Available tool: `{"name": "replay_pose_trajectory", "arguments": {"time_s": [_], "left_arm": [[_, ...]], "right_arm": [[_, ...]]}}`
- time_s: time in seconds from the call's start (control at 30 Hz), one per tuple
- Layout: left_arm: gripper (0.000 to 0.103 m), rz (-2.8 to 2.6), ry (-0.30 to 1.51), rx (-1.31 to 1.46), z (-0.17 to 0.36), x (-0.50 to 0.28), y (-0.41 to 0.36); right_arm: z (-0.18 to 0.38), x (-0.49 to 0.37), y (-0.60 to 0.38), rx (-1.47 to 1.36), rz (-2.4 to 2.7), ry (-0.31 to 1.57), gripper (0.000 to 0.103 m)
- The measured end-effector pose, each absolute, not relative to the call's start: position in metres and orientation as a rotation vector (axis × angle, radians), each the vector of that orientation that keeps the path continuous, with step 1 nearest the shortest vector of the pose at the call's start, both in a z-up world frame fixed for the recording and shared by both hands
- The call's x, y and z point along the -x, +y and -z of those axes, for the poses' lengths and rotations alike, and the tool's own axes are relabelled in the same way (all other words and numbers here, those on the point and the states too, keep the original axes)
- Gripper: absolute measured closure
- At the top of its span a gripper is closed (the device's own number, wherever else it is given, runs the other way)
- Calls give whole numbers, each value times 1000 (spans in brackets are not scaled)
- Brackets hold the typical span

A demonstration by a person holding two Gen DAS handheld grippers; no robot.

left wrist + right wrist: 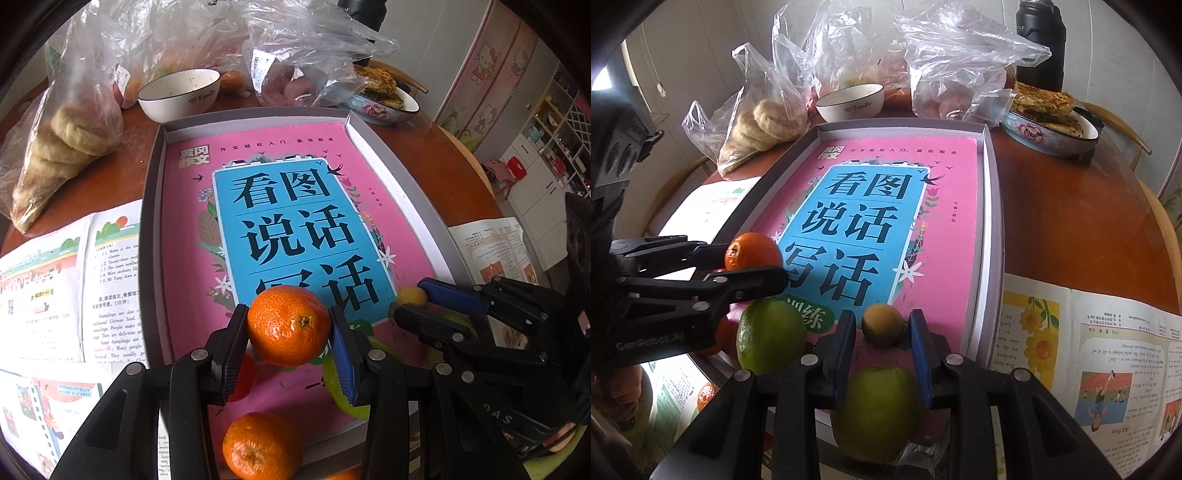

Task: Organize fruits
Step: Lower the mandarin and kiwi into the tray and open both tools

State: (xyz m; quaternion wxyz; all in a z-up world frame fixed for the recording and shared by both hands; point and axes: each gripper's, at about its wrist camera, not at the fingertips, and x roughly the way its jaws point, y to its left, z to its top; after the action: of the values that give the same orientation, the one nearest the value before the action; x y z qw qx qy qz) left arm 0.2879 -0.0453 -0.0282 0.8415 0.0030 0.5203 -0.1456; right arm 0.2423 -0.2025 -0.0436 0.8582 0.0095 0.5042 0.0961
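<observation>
Your left gripper (289, 325) is clenched on a tangerine (288, 325), both pads pressed to its sides, holding it over the near end of the pink book (295, 206) that lies in the tray (155, 206). Your right gripper (882, 328) is released: a small yellow-brown fruit (882, 324) sits on the book between its pads, with gaps either side. A lime (768, 334) lies just left of that fruit, a green apple (877, 410) nearer you.

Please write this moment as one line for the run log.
left gripper: shut on orange | right gripper: open, small brown fruit between its fingers | site: book in tray
</observation>
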Motion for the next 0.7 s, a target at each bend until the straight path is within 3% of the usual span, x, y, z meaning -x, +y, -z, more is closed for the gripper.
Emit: {"name": "replay_pose_trajectory", "arguments": {"time_s": [0.27, 0.57, 0.7], "left_arm": [[59, 300, 1116, -2, 35, -295, -49], [59, 287, 1114, -7, 36, -296, -51], [59, 283, 1113, 7, 36, -295, -49]], "right_arm": [[34, -235, -207, -30, -212, 1026, 72], [31, -232, -213, -93, -214, 1014, 56], [30, -231, -214, -100, -211, 1011, 56]]}}
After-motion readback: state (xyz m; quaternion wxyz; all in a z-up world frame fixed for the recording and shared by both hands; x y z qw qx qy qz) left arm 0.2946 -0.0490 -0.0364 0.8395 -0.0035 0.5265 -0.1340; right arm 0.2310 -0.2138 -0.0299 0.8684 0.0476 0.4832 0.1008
